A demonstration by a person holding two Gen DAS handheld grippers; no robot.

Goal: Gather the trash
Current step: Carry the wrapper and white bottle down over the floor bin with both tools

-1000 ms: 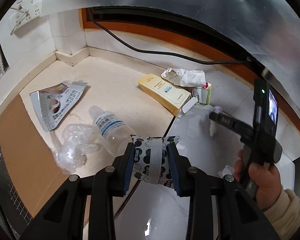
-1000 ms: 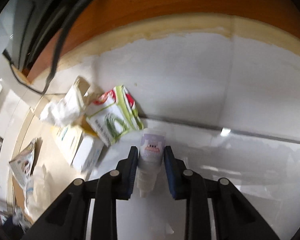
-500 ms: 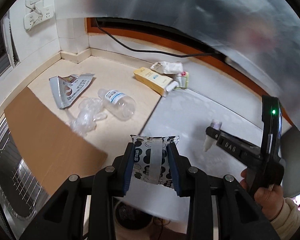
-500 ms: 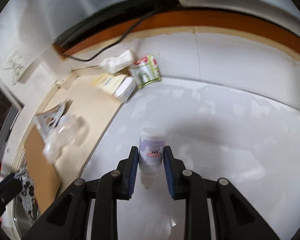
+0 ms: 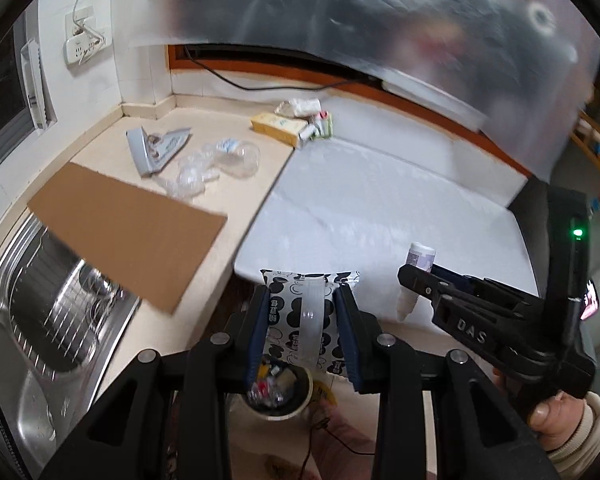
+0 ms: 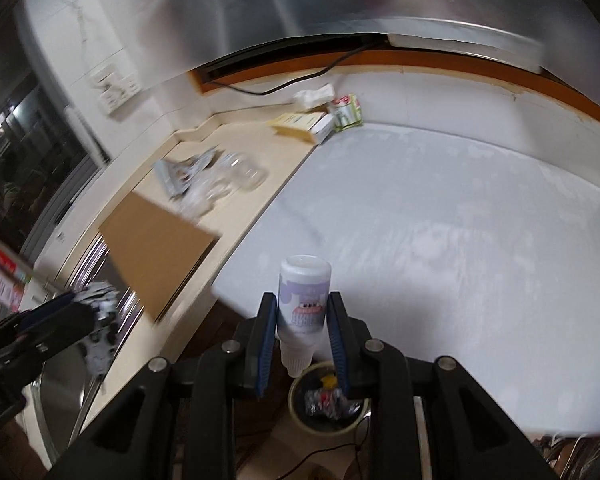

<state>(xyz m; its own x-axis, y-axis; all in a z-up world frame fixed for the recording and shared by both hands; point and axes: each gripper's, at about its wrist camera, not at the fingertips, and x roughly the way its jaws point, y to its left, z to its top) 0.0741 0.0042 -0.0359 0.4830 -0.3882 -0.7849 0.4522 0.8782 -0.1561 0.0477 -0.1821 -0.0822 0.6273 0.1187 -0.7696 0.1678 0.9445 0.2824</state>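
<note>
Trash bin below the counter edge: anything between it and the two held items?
Nothing visible. The trash bin sits open-topped on the floor, already holding scraps. The small bottle in the right gripper hangs just above its rim; the spotted wrapper in the left gripper hangs above it too.

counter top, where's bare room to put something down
Free: the wide white slab right of the seam. Crowded: the beige counter, with flat brown cardboard, crushed clear plastic bottle, silver foil wrapper, yellow carton by the back wall.
</note>
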